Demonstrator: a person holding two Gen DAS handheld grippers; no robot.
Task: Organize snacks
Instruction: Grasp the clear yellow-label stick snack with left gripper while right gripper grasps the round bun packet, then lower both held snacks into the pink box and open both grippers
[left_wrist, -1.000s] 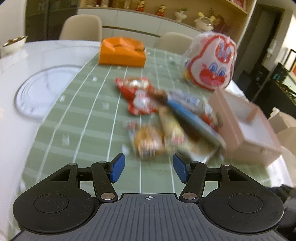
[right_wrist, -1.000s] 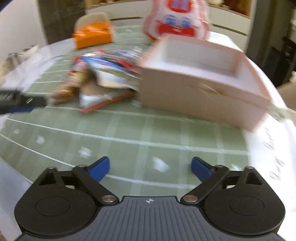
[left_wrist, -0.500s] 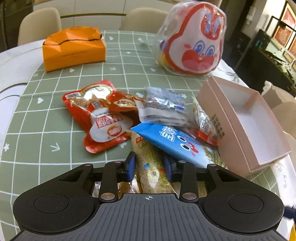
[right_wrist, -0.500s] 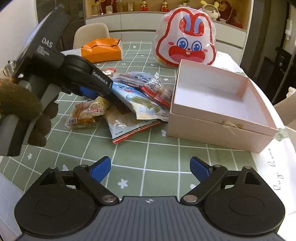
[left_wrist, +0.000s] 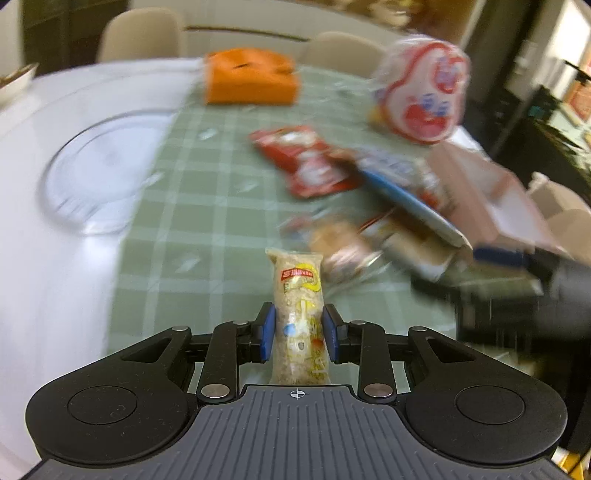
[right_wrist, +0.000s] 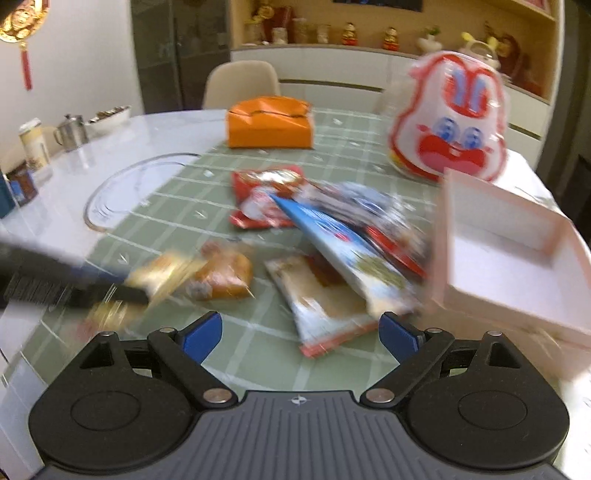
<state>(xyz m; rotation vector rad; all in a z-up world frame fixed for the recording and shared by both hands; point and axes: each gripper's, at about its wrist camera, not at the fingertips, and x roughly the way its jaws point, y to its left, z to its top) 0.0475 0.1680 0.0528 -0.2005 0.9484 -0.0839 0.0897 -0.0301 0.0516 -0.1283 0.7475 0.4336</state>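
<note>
A long clear packet of pale rice snack (left_wrist: 298, 284) stands upright between the blue pads of my left gripper (left_wrist: 298, 326), whose jaws are closing on it and press its sides. It hangs above the green checked cloth (left_wrist: 207, 206), left of the snack pile. The pile holds a red packet (right_wrist: 264, 195), a blue-and-white packet (right_wrist: 340, 247), a bread packet (right_wrist: 223, 275) and others. An open pink box (right_wrist: 509, 266) sits right of the pile. My right gripper (right_wrist: 301, 332) stands open and empty just before the pile. The left gripper (right_wrist: 55, 286) shows as a blur at that view's left.
An orange box (right_wrist: 269, 125) and a large rabbit-faced bag (right_wrist: 448, 118) stand at the back of the cloth. A round glass disc (right_wrist: 125, 192) lies on the white table at left, with a metal pot (right_wrist: 72, 127) and jars behind it. Chairs ring the far side.
My left gripper shut on the rice snack packet in the pile and drew it out to the left, off the table. My right gripper, still open, came closer to the pile.
</note>
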